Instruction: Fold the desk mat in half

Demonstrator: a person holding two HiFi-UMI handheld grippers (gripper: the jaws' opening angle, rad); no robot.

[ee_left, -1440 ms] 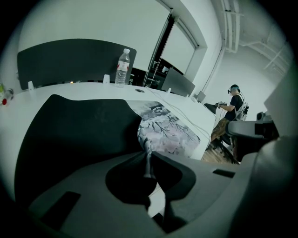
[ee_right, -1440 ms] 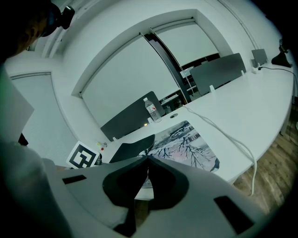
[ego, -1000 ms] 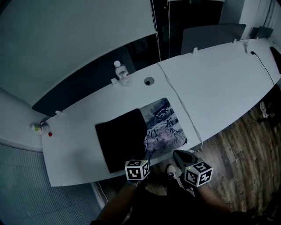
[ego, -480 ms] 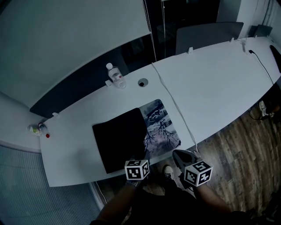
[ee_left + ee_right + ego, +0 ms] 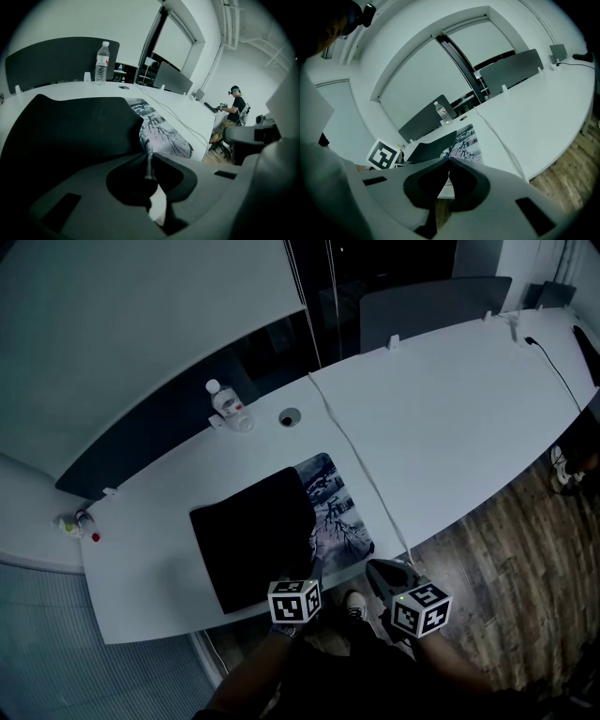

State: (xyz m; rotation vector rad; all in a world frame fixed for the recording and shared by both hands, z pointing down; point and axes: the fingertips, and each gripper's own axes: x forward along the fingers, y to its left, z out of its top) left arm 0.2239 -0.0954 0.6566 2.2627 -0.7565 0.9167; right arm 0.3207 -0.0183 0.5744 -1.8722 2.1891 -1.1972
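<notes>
Nearest, just off the near edge of the tabletop (image 5: 450, 427) and over the wooden floor (image 5: 506, 559), the right tongs (image 5: 448, 161) point forward at a shallow downward tilt. Their jaws are closed tip to tip with nothing seen between them, close to the near right corner of the desk mat (image 5: 281, 531) but apart from it. To their left, the left tongs (image 5: 149, 164) slant more steeply down at the tabletop's near edge, with the jaws drawn narrow and pinching a thin edge of the mat. Both forearms come in from below in the head view. The mat lies against the near edge, left of the tabletop's middle. Its left part is turned over with the black underside up and curls over the printed face, which shows bare on the right. Just right of the mat a white cord (image 5: 361, 474) runs from the far edge to the near edge. Beyond the cord, the right half of the tabletop is broad and bare, apart from a black cable (image 5: 558, 376) near its far right corner. Left of the mat is a bare strip, with small items (image 5: 75, 521) at the left end. Behind the mat, near the far edge, are a round hole (image 5: 289, 416) and an upright bottle (image 5: 228, 406), well apart from the mat. Dark panels (image 5: 431, 306) stand along the far edge. The left gripper view shows a person (image 5: 233, 108) standing past the right end.
</notes>
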